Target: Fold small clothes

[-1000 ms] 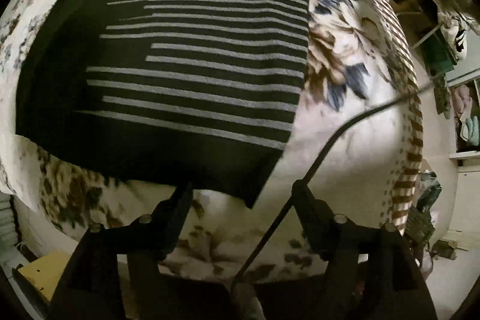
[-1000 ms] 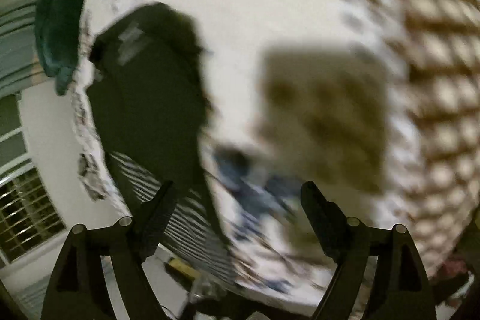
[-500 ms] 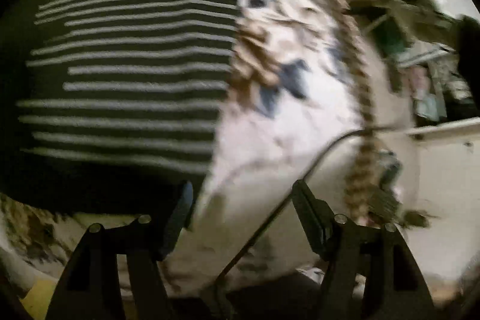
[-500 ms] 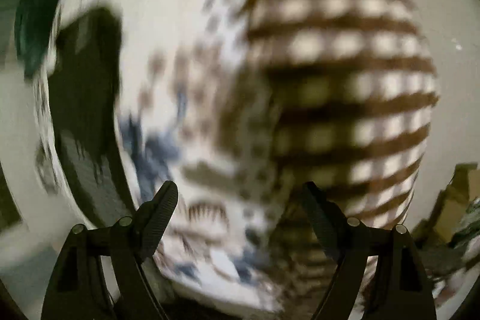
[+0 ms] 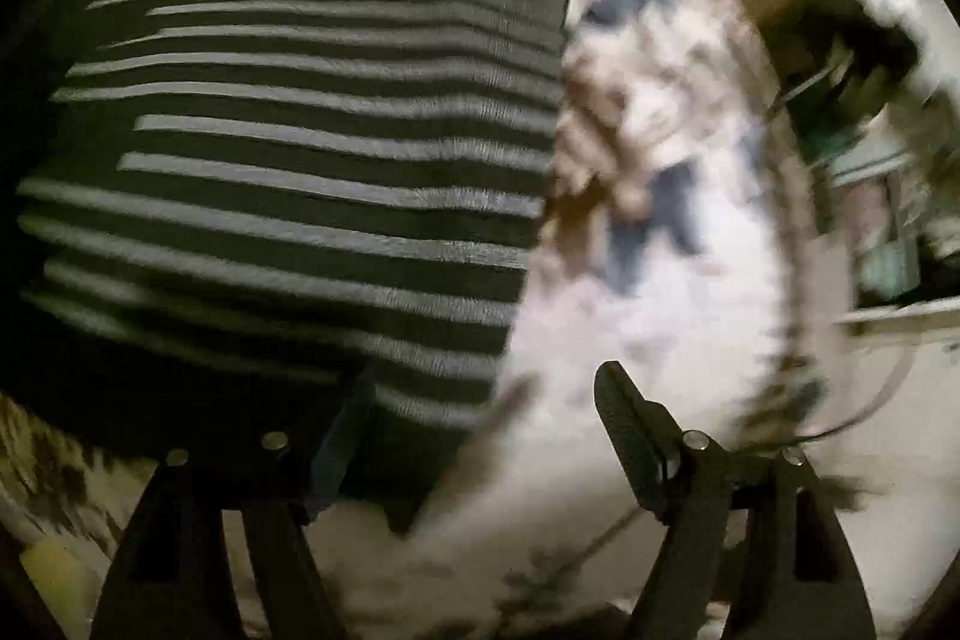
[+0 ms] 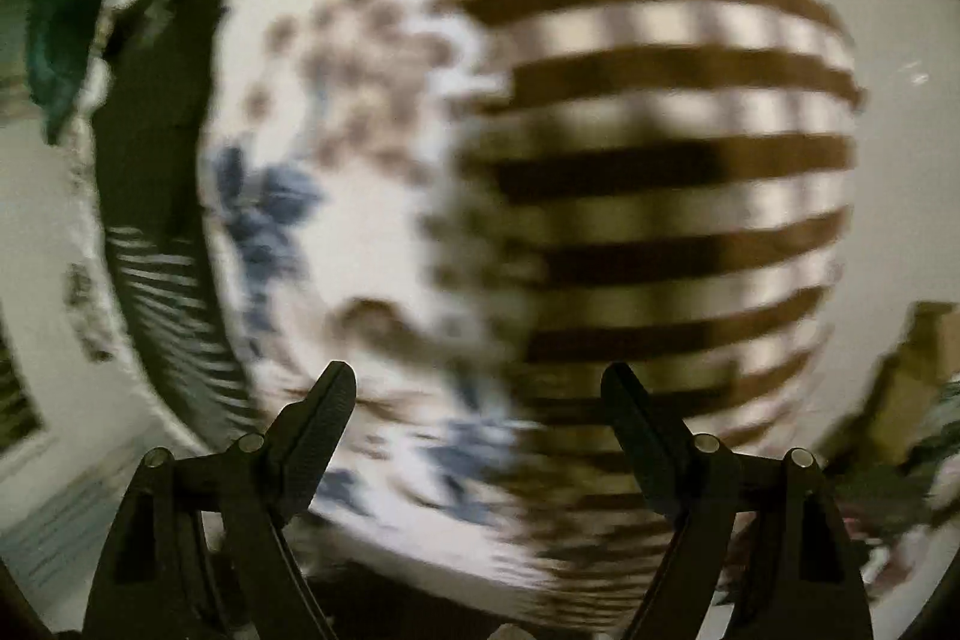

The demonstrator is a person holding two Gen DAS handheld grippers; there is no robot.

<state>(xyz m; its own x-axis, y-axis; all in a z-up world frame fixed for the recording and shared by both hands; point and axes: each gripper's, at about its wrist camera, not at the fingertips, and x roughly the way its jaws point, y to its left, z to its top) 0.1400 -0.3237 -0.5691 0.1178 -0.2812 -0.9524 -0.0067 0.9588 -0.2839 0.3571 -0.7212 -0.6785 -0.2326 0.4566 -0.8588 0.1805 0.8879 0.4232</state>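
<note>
While both views are smeared, you can see your left gripper (image 5: 486,394) over the near right corner of the black striped garment (image 5: 300,148), its jaws just widened and released, the corner between them but unpinched. That garment lies flat on the flowered bedspread (image 5: 648,316), filling ten o'clock. Your right gripper (image 6: 480,394) stands spread and empty above the bedspread's brown-striped border (image 6: 660,160); the garment lies at nine o'clock, a green cloth (image 6: 60,10) beyond.
</note>
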